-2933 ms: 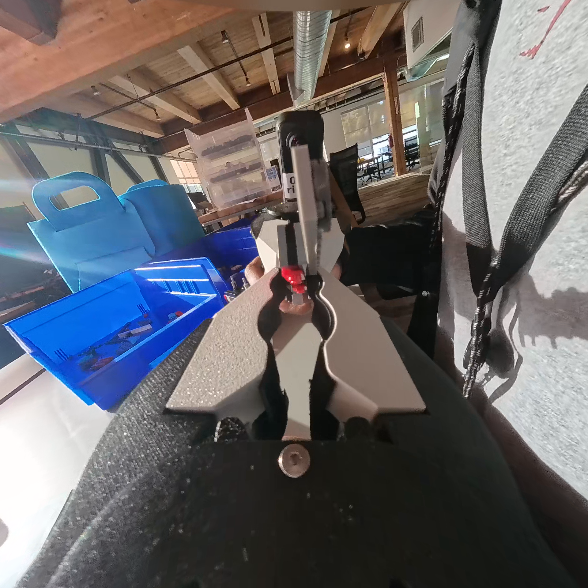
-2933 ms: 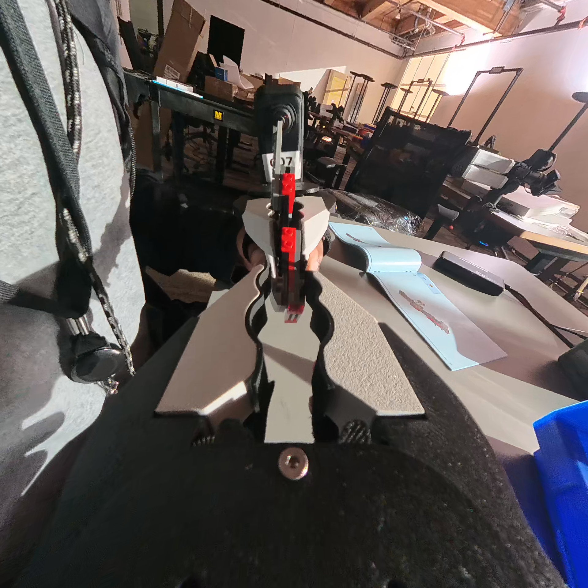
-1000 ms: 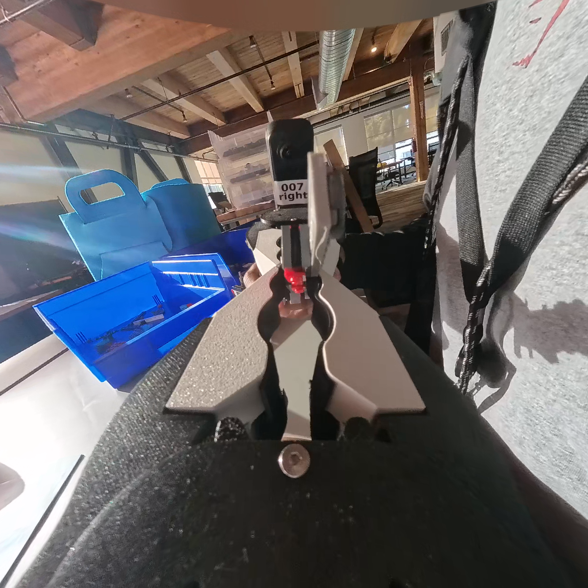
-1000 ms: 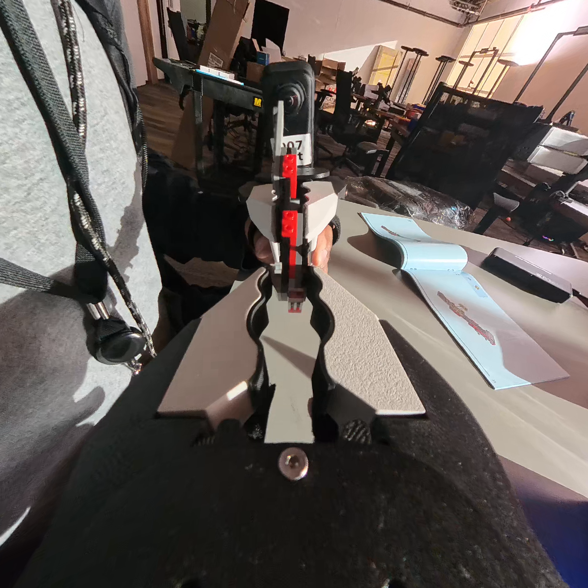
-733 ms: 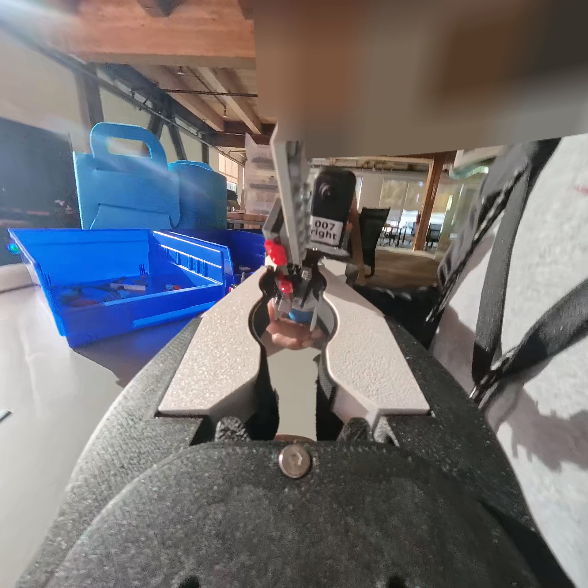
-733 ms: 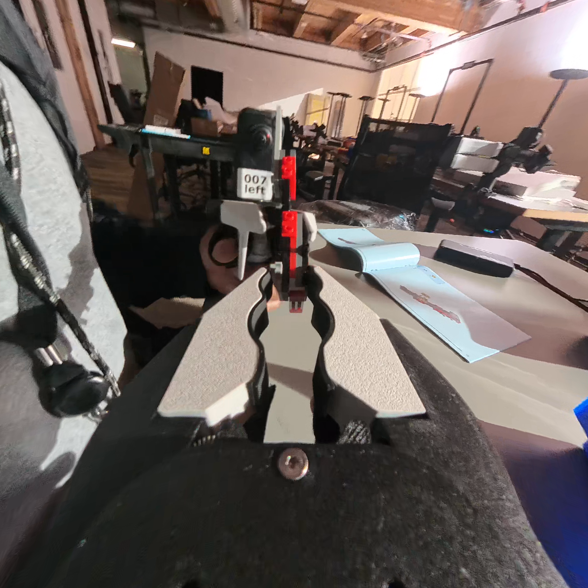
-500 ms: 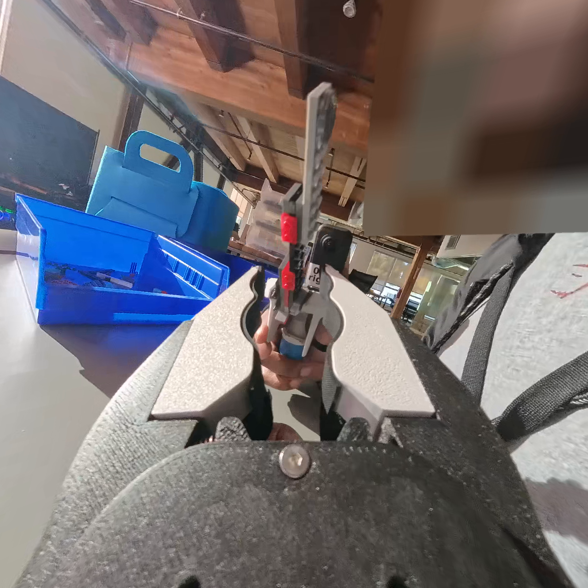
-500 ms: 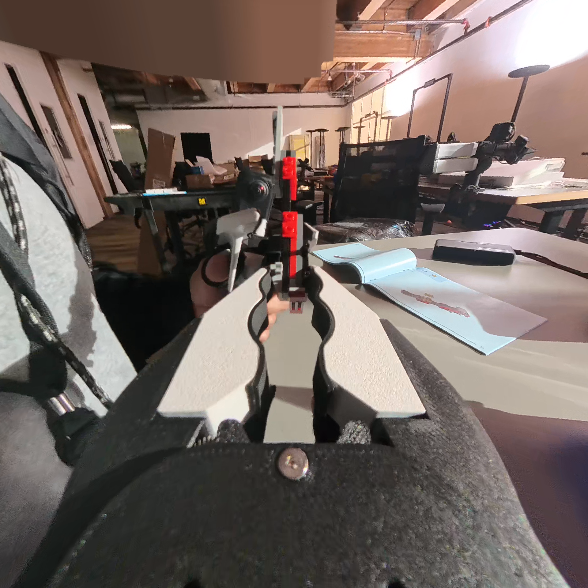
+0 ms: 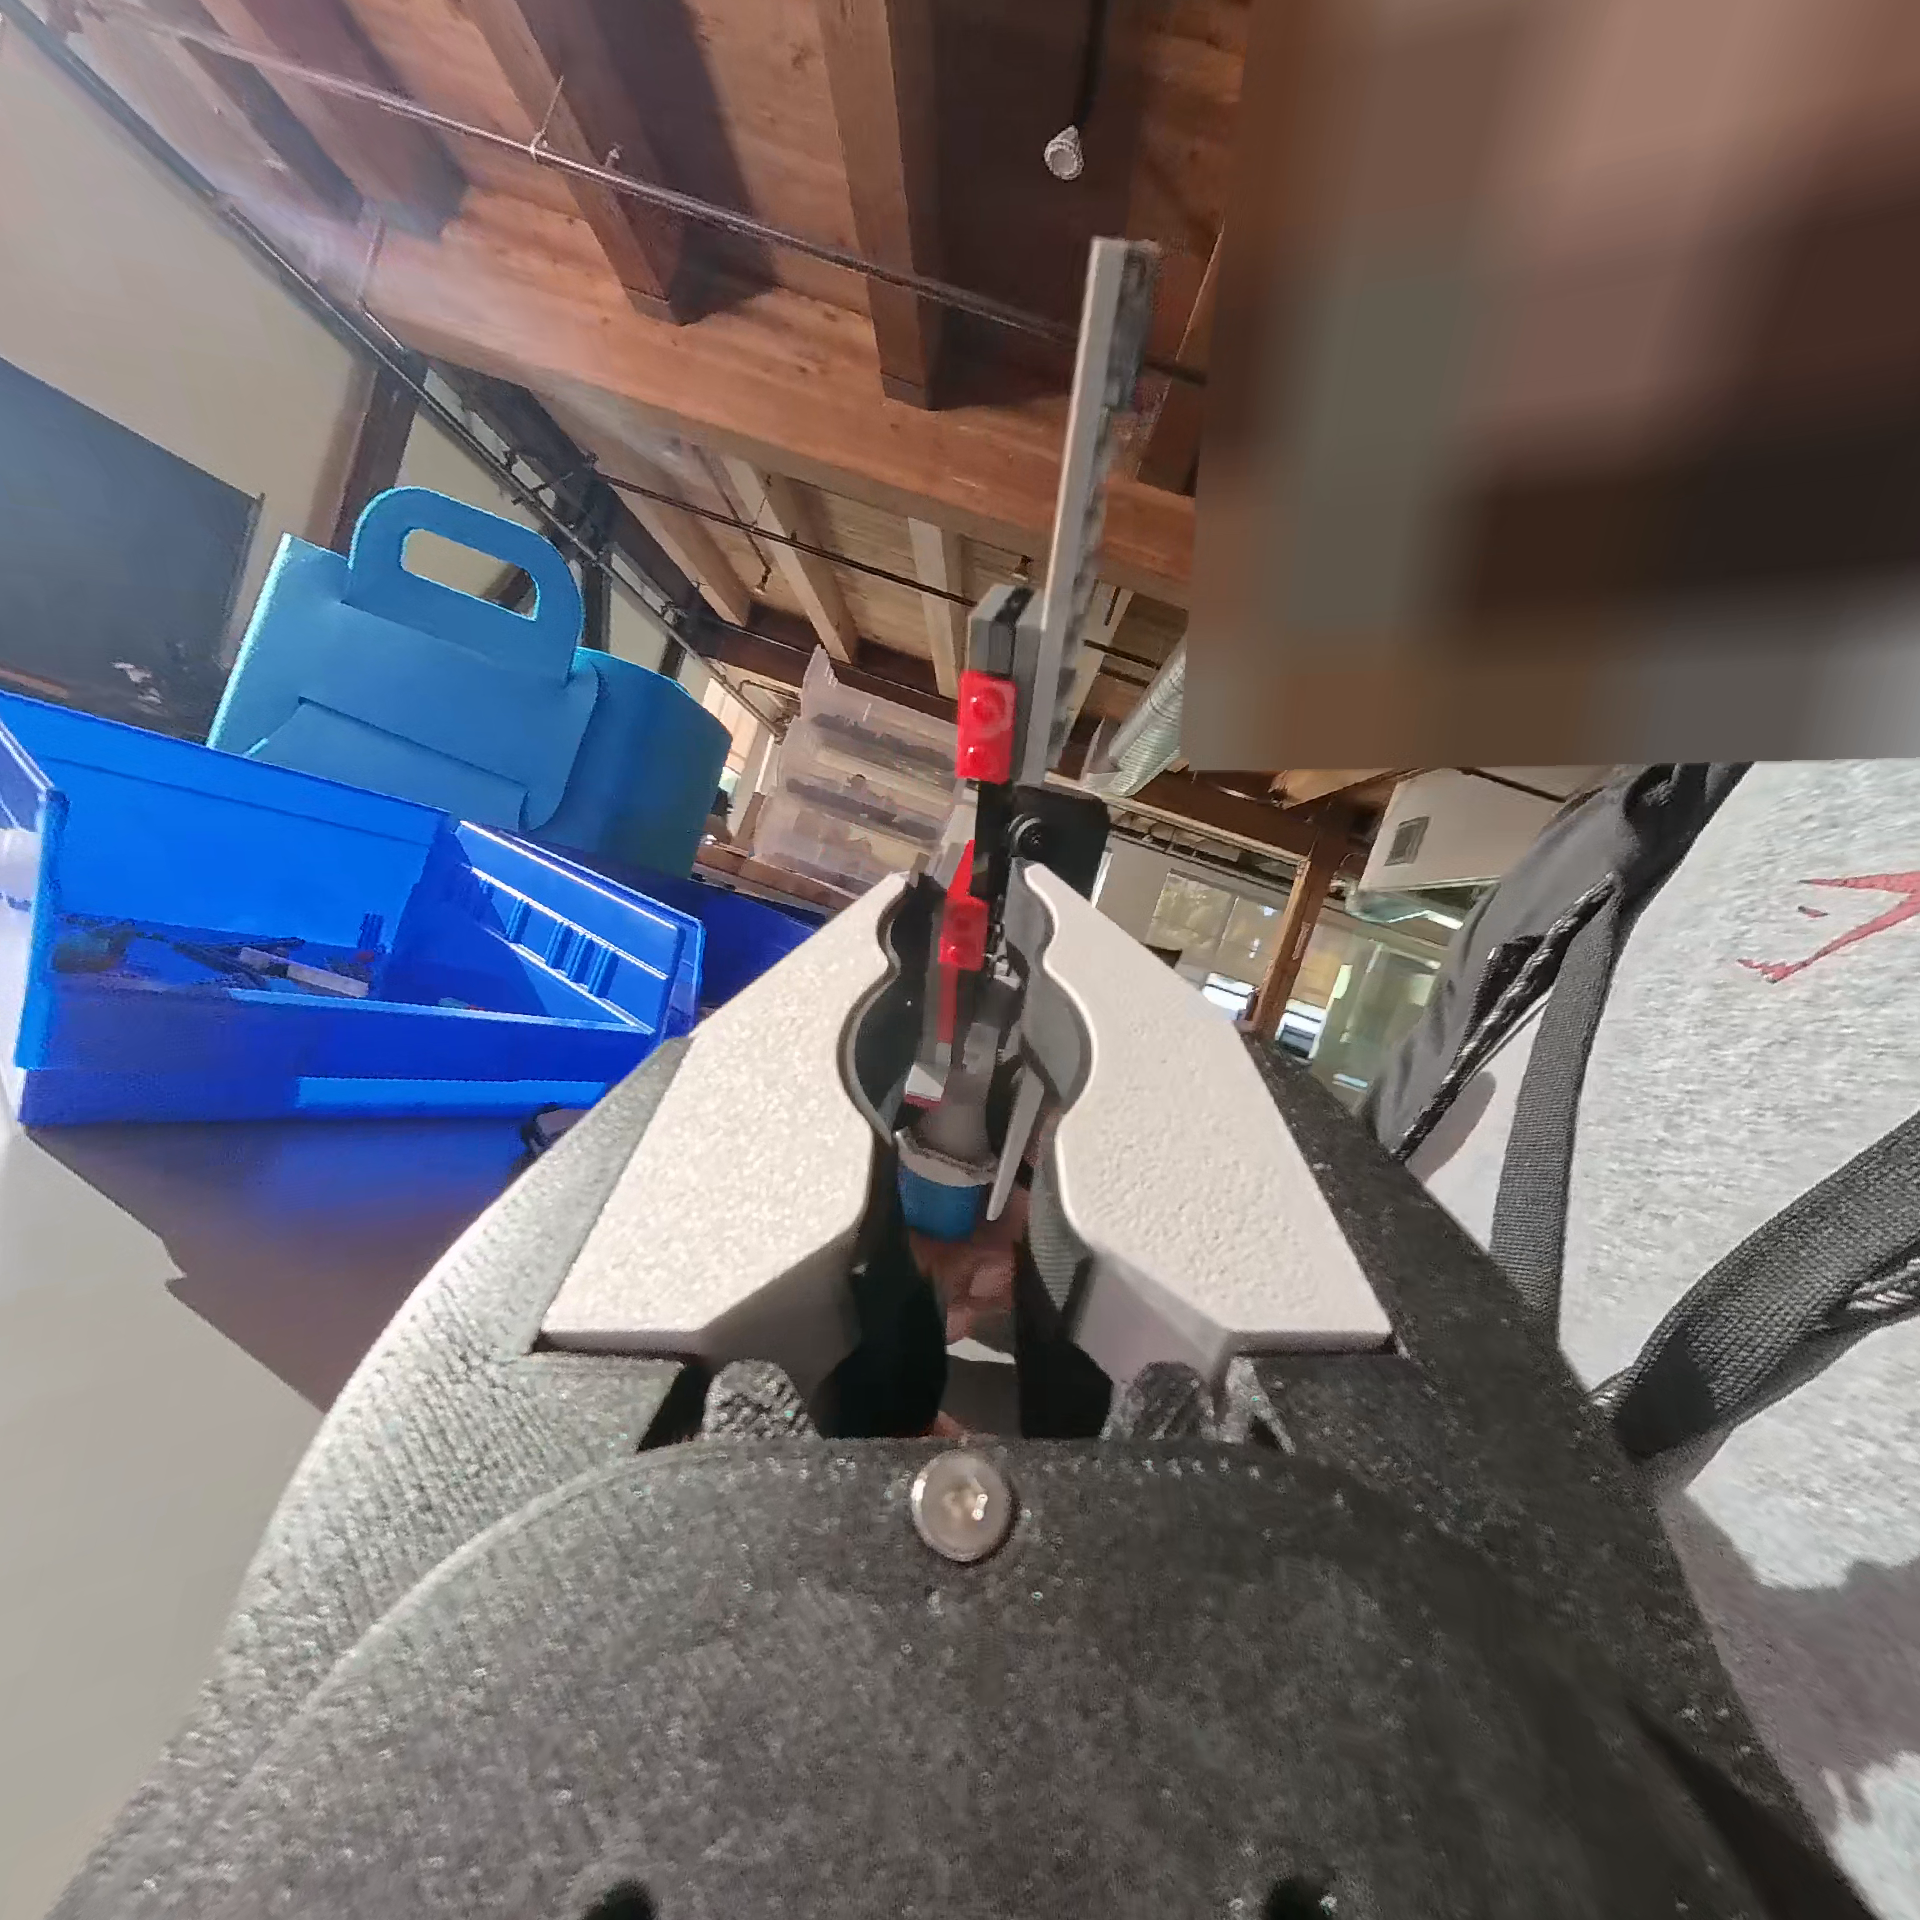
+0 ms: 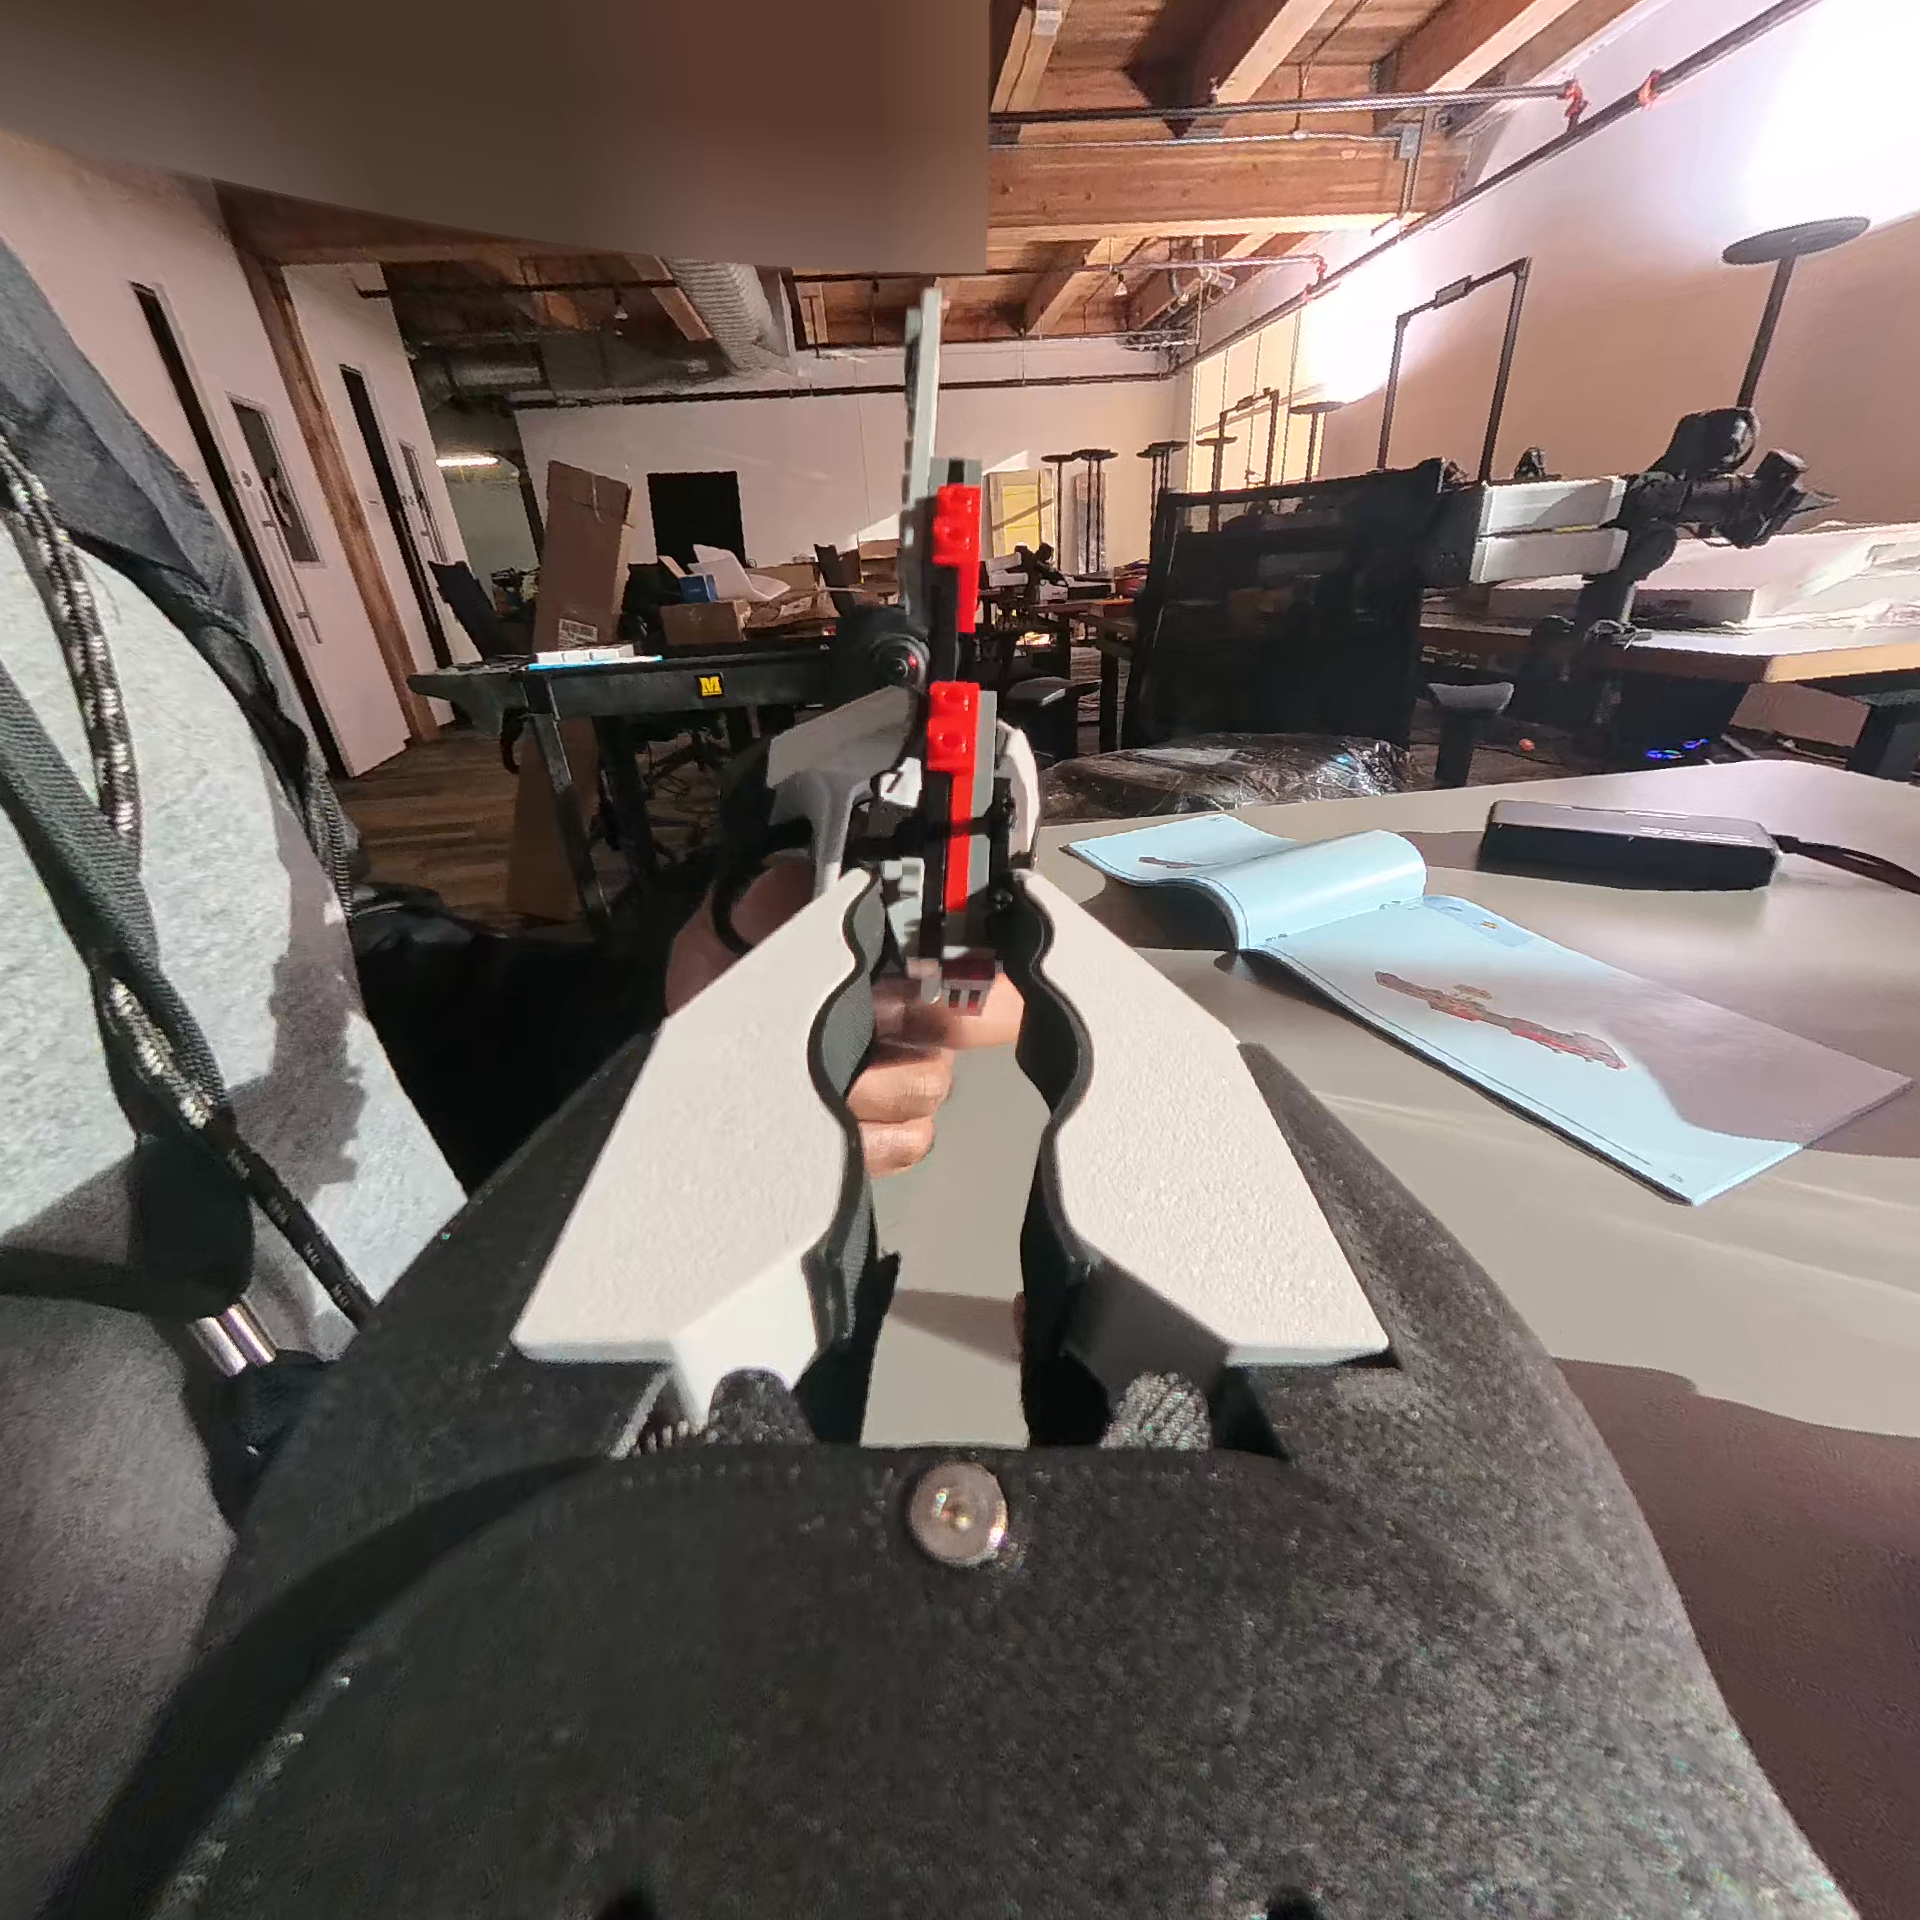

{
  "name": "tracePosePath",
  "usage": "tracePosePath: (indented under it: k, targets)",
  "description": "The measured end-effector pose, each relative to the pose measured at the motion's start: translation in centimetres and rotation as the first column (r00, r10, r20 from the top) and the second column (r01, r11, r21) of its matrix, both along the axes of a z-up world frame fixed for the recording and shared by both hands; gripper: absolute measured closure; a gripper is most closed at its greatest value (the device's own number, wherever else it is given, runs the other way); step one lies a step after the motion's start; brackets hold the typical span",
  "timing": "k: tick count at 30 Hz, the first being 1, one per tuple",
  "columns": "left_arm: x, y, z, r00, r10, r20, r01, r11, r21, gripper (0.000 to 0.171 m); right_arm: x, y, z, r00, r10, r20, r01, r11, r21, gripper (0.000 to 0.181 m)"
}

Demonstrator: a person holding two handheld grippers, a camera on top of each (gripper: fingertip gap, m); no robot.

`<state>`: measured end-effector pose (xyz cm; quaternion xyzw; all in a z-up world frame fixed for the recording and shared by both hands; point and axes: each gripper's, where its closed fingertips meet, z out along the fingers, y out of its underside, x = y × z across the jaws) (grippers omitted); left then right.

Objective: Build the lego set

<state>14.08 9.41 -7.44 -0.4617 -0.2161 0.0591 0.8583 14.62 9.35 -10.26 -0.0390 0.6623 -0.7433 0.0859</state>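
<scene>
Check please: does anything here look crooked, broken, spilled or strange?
Nothing stands out. The lego model stands upright in the air, clamped from both sides by the right tool and the left tool. The booklet lies open on the table, and the blue bin sits level with loose pieces inside.

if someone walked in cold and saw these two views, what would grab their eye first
First, the lego assembly, a tall, thin upright stack of grey, black and red pieces held in the air between the right gripper and the left gripper, both closed on its lower part. Next, the bright blue bin of loose parts on the table in the left wrist view. Last, the open light-blue instruction booklet lying flat on the table in the right wrist view.
</scene>
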Motion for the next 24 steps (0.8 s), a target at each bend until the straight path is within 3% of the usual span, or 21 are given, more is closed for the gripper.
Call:
tracePosePath:
  k: [7,14,24]
  targets:
    - [0.2,0.2,0.2,0.993,0.088,-0.078,-0.097,0.987,-0.131,0.158,0.3,0.0,0.0,0.999,0.030,0.012,-0.030,1.000,0.005,0.156]
    - [0.3,-0.2,-0.5,0.970,0.153,-0.187,-0.207,0.925,-0.319,0.158,-1.1,1.1,0.3,0.993,-0.050,-0.105,0.056,0.997,0.055,0.141]
    - [1.6,1.2,-1.8,0.928,0.080,-0.363,-0.276,0.804,-0.527,0.158,1.1,1.1,1.5,0.937,0.012,-0.350,0.020,0.996,0.086,0.161]
